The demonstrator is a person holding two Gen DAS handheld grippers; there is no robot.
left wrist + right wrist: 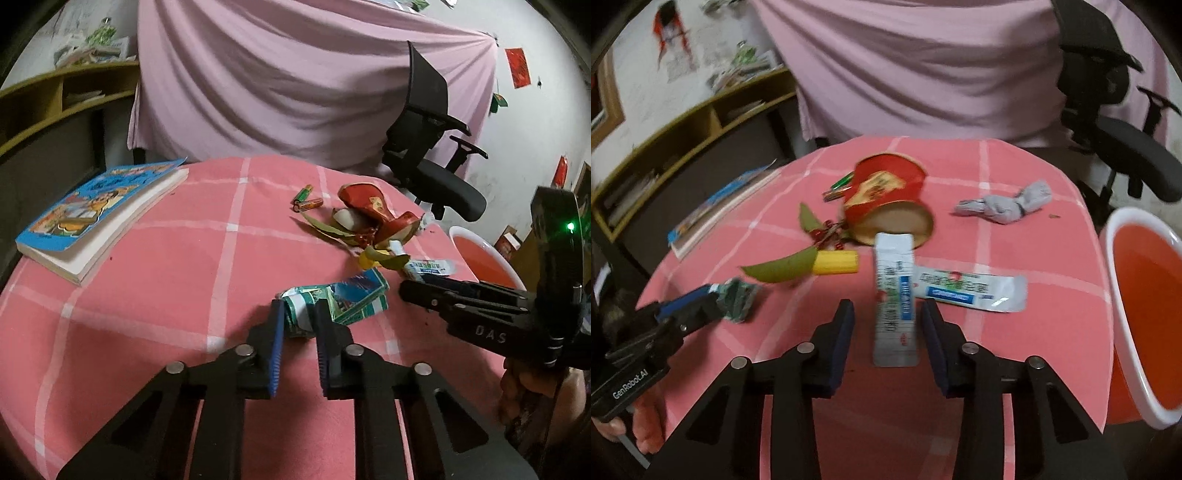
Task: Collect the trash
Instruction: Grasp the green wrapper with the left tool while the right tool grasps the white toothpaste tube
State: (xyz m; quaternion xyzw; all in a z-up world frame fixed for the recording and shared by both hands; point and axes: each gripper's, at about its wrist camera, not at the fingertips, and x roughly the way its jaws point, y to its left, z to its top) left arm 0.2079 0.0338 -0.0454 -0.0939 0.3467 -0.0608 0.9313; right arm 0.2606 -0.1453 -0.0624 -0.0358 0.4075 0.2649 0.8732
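A crumpled green and blue wrapper (347, 299) lies on the pink checked tablecloth (166, 295). My left gripper (299, 314) is shut on its near end, and the right wrist view shows its blue pads pinching the wrapper (738, 299). My right gripper (888, 310) straddles a long white sachet (894, 295) lying flat; its left pad stands a little off the sachet's edge, so it is open. A second white sachet (971, 291) lies just to the right.
A tipped red paper cup (886, 192), a yellow scrap (836, 262), leaves (779, 269), a grey crumpled wad (1004, 205) and batteries (306, 199) lie beyond. A red basin (1145, 314) stands off the table's right edge. A book (99, 218) lies at left, an office chair (432, 147) behind.
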